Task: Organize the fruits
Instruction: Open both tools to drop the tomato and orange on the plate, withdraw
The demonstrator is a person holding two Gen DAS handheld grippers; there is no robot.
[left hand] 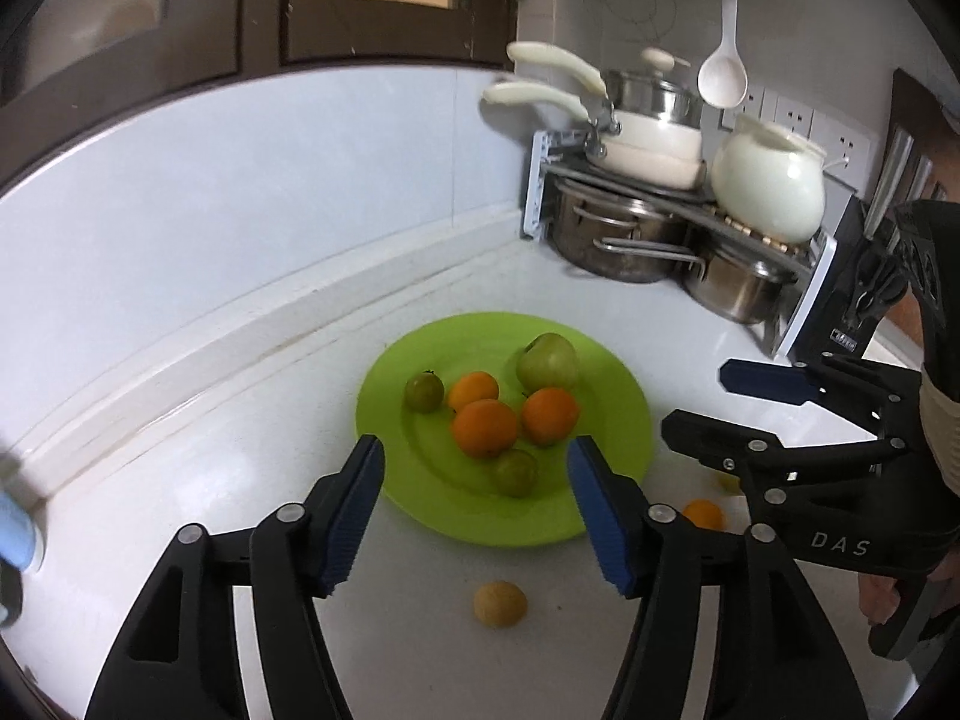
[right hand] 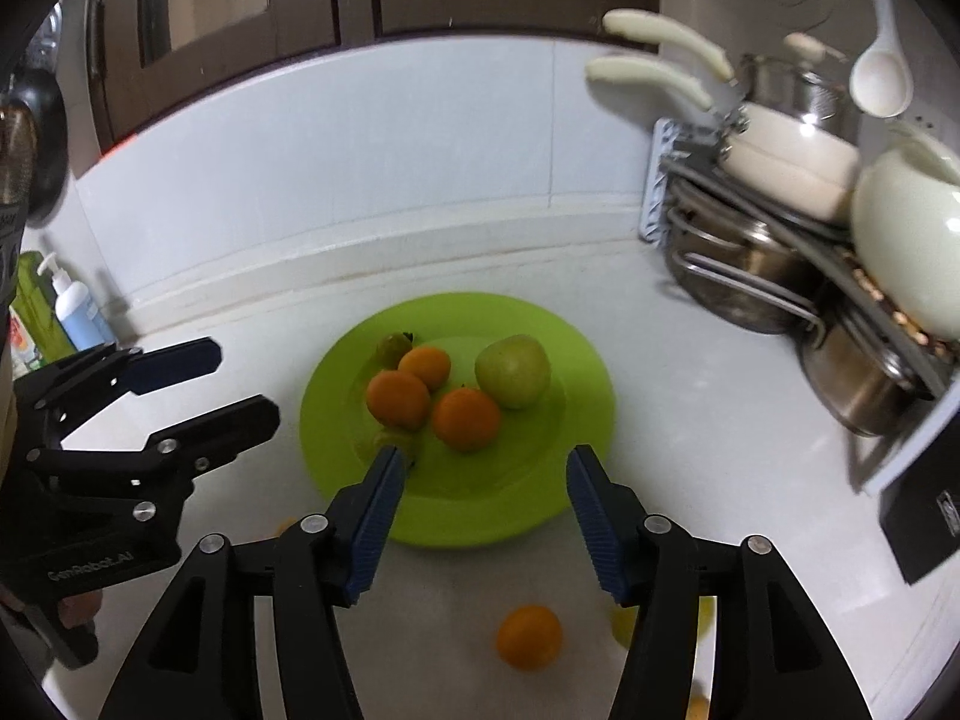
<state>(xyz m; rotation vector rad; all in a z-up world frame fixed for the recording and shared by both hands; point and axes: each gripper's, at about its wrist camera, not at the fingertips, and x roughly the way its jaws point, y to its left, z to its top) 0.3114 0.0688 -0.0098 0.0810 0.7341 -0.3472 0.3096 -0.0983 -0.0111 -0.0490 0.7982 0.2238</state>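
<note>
1. In the centre of the left wrist view, the green plate already carries six fruits: a large green apple, three oranges clustered around, and two small green fruits, one at the plate's left and one near its lower edge.
2. Low in that same view, a small yellowish fruit sits on the white counter, off the plate, and a loose orange shows at lower right behind a finger. You have those left to gather.
3. Your left gripper stands about half open with nothing between its jaws.
4. In the middle of the right wrist view, the plate shows the same pile, the apple to the upper right of it.
5. At the bottom of that view, one orange lies on the counter; yellowish shapes at lower right are too hidden to name.
6. Your right gripper is likewise half open and empty, so I judge the job more than half done.
</note>
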